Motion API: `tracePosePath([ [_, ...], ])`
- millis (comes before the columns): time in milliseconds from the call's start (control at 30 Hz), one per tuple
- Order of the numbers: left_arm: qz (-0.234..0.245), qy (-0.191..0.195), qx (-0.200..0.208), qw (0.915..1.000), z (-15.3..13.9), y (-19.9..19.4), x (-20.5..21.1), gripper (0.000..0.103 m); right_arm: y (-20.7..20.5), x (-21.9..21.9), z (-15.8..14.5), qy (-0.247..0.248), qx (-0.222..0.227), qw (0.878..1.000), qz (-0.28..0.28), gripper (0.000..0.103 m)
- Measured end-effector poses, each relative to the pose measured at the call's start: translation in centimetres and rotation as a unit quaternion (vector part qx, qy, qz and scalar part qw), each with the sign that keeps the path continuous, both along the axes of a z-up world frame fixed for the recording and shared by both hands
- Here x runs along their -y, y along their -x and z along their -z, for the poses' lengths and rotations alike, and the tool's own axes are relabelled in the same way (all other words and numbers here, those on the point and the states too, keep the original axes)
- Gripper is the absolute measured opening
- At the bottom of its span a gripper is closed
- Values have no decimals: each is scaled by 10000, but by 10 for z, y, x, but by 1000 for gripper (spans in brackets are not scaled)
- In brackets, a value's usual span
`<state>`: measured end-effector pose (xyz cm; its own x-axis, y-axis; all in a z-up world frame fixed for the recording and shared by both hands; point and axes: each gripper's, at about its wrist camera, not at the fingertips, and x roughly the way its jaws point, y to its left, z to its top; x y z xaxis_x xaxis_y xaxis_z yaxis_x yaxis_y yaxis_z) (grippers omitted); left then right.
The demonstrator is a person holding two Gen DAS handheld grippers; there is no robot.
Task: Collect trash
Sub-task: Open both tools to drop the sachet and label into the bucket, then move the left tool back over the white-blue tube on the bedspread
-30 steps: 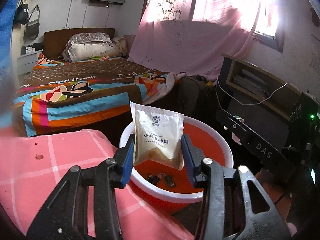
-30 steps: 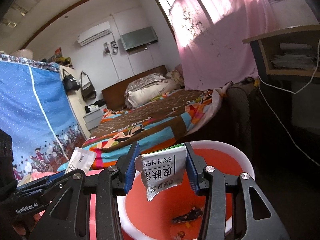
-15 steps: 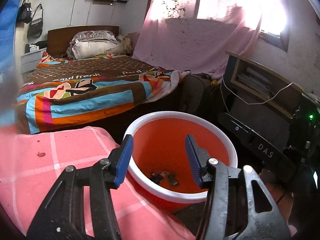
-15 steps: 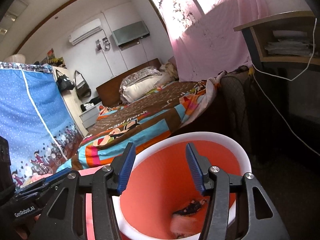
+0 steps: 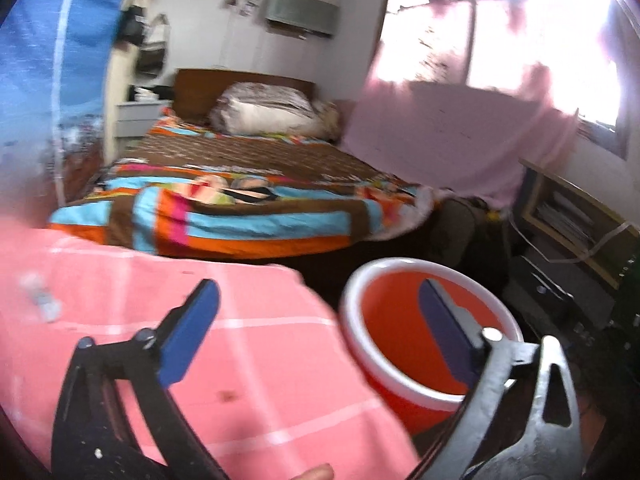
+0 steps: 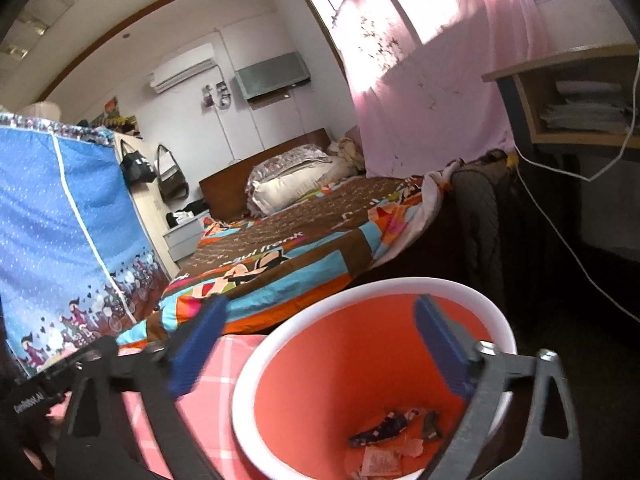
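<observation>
Over red bin: both claws wide, empty; dark wrapper lies roughly crosswise, blurred.

Pink checked tablecloth is covering the table, a small whitish scrap lying on it near the left edge.

Window glare, motion blur, fisheye warp

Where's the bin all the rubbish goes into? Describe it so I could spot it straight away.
Find the bed with the striped quilt; at its foot stands a pink checked tablecloth. Right beside that cloth is the bin: a round bucket, orange inside with a white rim, wrappers at its bottom.
</observation>
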<state>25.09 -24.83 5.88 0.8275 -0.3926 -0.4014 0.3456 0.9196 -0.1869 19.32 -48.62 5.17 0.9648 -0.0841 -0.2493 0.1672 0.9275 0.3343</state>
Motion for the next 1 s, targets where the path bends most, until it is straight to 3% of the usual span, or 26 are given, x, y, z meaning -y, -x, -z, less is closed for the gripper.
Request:
tracePosePath([
  [267, -931, -140, 151, 9954, 0, 10, -84, 103, -16, -64, -4, 516, -3, 9962, -705, 103],
  [400, -1444, -248, -74, 9892, 8, 3, -121, 103, -25, -98, -2, 687, -32, 9917, -1086, 103],
  [533, -1695, -32, -661, 9833, 20, -16, -149, 103, -40, -132, 1, 1009, -229, 9840, -1450, 103],
  [600, -1826, 68, -985, 9782, 26, -28, -159, 98, -46, -142, 3, 1106, -355, 9810, -1553, 103],
  [667, -1909, 97, -1317, 9727, 32, -43, -163, 83, -54, -151, 6, 1223, -565, 9776, -1620, 103],
  [867, -2086, 79, -2127, 9546, 53, -79, -168, 58, -71, -160, 15, 1278, -1052, 9697, -1794, 103],
  [1000, -2195, 27, -2097, 9528, 52, -86, -166, 51, -70, -160, 16, 1216, -1070, 9695, -1839, 103],
])
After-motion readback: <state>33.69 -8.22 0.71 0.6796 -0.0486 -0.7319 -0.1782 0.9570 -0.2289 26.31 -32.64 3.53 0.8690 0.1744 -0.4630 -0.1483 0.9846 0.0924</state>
